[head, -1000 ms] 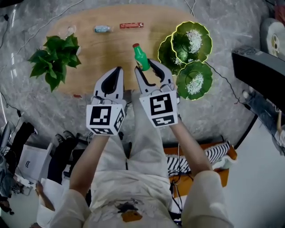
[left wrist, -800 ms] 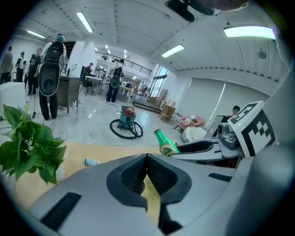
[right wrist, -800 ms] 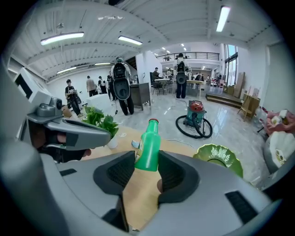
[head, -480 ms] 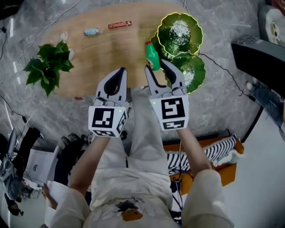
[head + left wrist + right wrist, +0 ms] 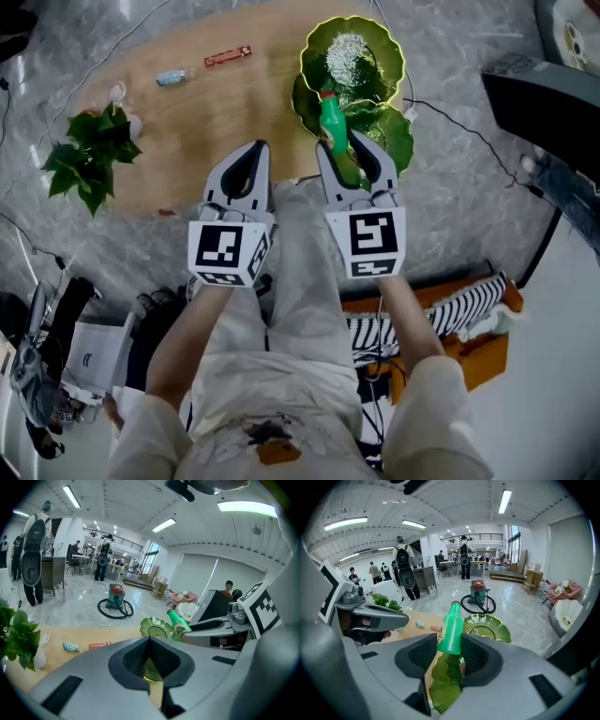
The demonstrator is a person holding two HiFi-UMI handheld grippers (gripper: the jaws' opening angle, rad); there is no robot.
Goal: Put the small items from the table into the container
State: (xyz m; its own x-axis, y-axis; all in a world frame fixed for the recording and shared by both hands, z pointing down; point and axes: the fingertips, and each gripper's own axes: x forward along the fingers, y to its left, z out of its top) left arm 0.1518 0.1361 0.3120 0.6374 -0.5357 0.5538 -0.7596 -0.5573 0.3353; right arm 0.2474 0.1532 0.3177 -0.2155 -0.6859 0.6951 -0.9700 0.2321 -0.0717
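My right gripper is shut on a green bottle with a red cap, held tilted above the cluster of green leaf-shaped dishes at the table's right end. In the right gripper view the bottle sits between the pads, over a dish. To its left my left gripper hangs over the wooden table's near edge, shut with nothing in it. A blue wrapper, a red bar and a small white item lie at the table's far left.
A potted green plant stands at the table's left end. A black box and a cable lie right of the table. Several people and a vacuum cleaner are on the floor beyond.
Both grippers have travelled right along the table's near edge. The right one has carried the green bottle from the bare wood to above the green dishes.
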